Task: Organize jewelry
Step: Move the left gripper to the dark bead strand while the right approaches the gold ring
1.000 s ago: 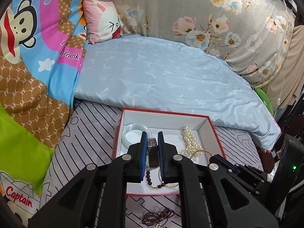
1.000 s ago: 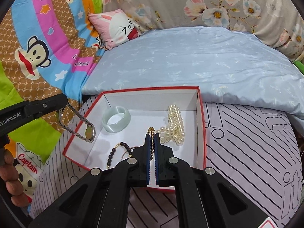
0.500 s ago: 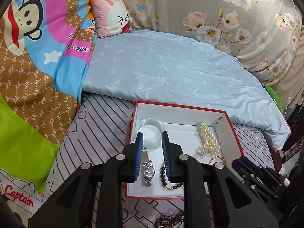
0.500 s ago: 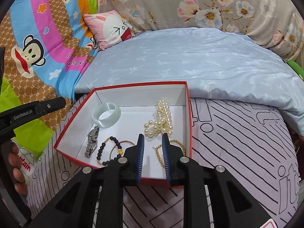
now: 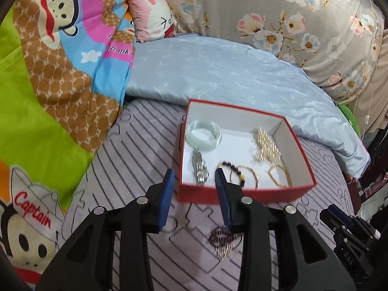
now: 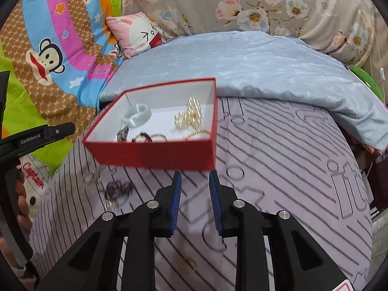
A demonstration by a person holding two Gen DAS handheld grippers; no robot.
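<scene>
A red box with a white inside (image 5: 242,195) (image 6: 155,155) sits on the striped bed sheet. It holds a pale green bangle (image 5: 204,134) (image 6: 137,116), a silver watch (image 5: 200,167), a dark bead bracelet (image 5: 230,169), gold bracelets (image 5: 278,174) and a pearl necklace (image 5: 265,145) (image 6: 190,116). A purple bead bracelet (image 5: 222,238) (image 6: 118,189) lies on the sheet in front of the box. A small gold ring (image 6: 188,265) lies near the right gripper. My left gripper (image 5: 194,185) is open and empty, just before the box. My right gripper (image 6: 194,186) is open and empty.
A folded light blue quilt (image 5: 218,72) lies behind the box. A cartoon blanket (image 5: 48,84) covers the left side, a pink rabbit pillow (image 6: 138,34) and floral bedding (image 6: 266,4) at the back. The bed edge drops off at the right.
Both grippers opened, released the watch and the gold bracelet into the box, and pulled back out of it toward me.
</scene>
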